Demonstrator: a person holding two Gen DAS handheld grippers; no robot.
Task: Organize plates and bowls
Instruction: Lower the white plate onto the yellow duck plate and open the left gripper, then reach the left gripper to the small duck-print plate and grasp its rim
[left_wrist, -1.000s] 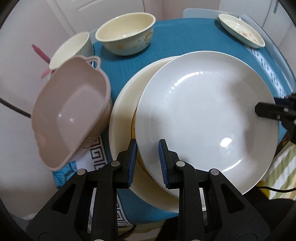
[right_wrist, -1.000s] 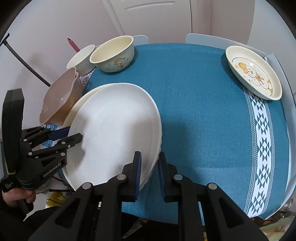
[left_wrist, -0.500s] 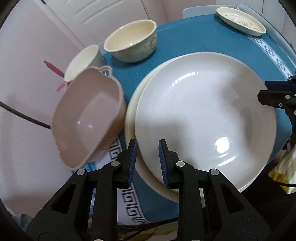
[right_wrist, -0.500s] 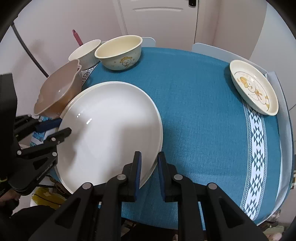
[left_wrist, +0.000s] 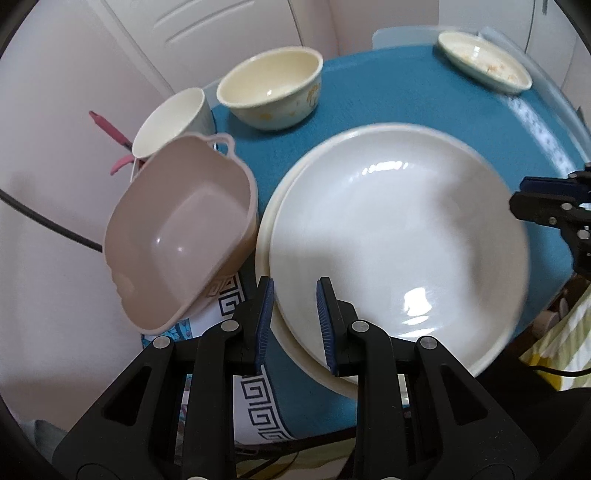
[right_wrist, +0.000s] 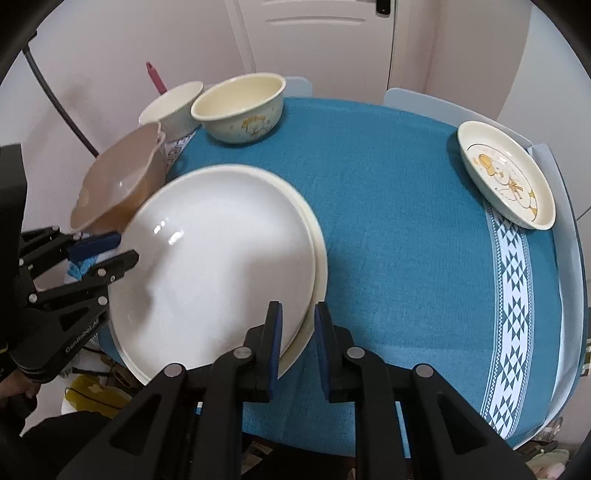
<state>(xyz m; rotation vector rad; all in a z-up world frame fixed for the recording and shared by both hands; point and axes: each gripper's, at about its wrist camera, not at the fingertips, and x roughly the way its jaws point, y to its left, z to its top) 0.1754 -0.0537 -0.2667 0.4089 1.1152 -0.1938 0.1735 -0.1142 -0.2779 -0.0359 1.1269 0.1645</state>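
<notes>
A large white plate lies on a cream plate at the near left of the blue-clothed table. My left gripper is open, its jaws standing on either side of the stacked plates' near rim; it also shows in the right wrist view. My right gripper is open around the plates' opposite rim, and shows in the left wrist view. A tilted tan handled bowl leans left of the plates.
A cream bowl and a white cup stand at the far left. A small printed dish sits at the far right edge. The table edge runs just under both grippers. A wall and door stand behind.
The white plate has slid over the cream plate and now sits nearly centred on it. Both grippers have risen and drawn back a little, jaws still apart.
</notes>
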